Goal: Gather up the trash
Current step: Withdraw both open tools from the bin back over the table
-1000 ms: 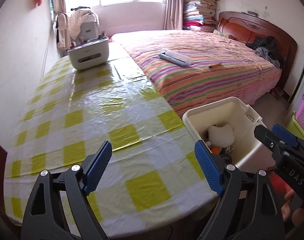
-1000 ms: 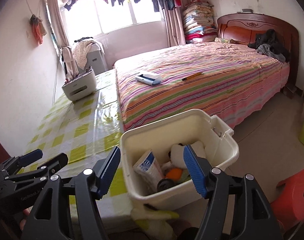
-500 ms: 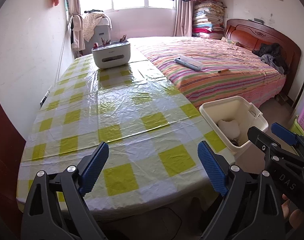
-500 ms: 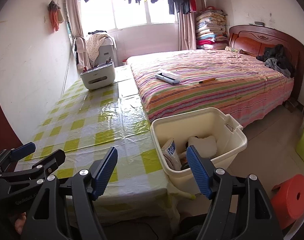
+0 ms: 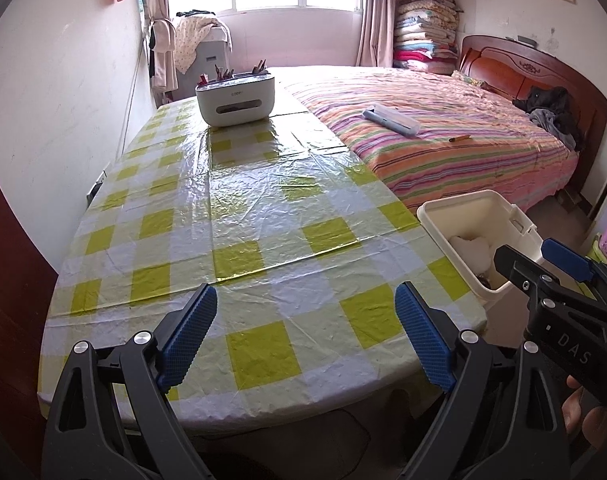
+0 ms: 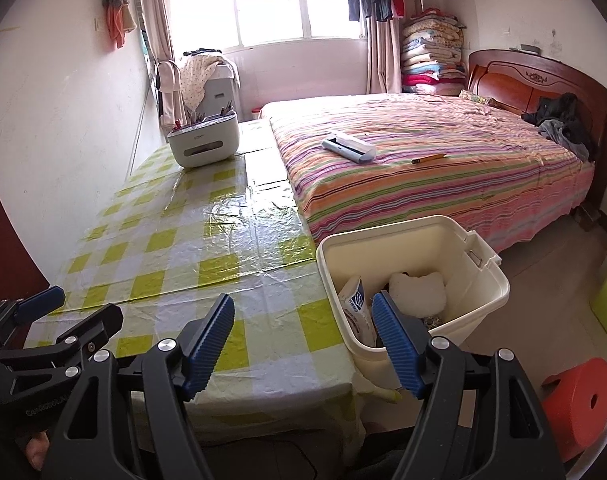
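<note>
Both grippers are empty and held over the near edge of the table [image 5: 263,216]. The left gripper [image 5: 305,336] has its blue pads spread wide with only the yellow-checked tablecloth between them; the right gripper [image 6: 303,344] stands moderately open, nothing between its pads either. Over the last second both have drawn back from the cream trash bin [image 6: 487,276], which filled the right wrist view a second ago and now sits smaller, just beside the table's right edge on the floor. Both sets of jaws also opened a little wider early in that second and have since held steady.

Inside the bin lie a white crumpled wad [image 6: 417,288], a blue-and-white printed wrapper [image 6: 355,300] leaning on the near wall, and some darker bits too small to make out. The tabletop shows no loose litter; only a white organiser box [image 5: 235,98] stands at its far end. That reads as a drop just finished and the table cleared, so collecting looks close to done, unless the pencil [image 6: 428,158] or flat case [image 6: 348,148] on the striped bed counts as trash.
</note>
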Available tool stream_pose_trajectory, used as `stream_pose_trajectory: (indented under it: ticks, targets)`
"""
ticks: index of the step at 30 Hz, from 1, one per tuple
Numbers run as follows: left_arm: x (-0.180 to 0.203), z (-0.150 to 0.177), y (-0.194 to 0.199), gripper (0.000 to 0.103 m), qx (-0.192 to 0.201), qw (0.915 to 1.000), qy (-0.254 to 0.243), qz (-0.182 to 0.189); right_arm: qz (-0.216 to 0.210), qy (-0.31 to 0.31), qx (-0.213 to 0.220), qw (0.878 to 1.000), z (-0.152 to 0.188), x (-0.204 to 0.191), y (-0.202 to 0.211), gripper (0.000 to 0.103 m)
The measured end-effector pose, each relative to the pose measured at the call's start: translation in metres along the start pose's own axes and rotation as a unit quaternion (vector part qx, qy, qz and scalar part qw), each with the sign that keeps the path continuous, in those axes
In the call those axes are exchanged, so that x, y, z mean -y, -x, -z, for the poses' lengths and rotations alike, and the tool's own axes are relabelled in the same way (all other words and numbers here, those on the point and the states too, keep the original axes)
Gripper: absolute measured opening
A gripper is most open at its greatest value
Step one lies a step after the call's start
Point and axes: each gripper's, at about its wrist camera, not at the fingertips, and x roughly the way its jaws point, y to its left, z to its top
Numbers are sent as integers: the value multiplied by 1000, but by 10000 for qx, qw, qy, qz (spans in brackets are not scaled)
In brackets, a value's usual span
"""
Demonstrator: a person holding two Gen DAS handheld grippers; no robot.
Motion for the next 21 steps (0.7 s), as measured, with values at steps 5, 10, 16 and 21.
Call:
stream_pose_trajectory:
  ticks: [5,10,16,21]
  targets:
    - [-2,-8,-7,89,32,9999,-53,-114,-6,-27,-48,10000,-7,-1,-11,70]
    - [-3,-15,-16,89,-4,9998,-106,-151,-30,-46,-83,10000,-16,-1,-21,70]
    - [-3,-22,-29,89,-94,9996,-161,-196,-71,-68,-143,9999,-25,-1,-36,70]
    - [-4,-25,-37,89,-141,9995,-176,-237,-90,-79,-230,9997,-29,-1,-48,70]
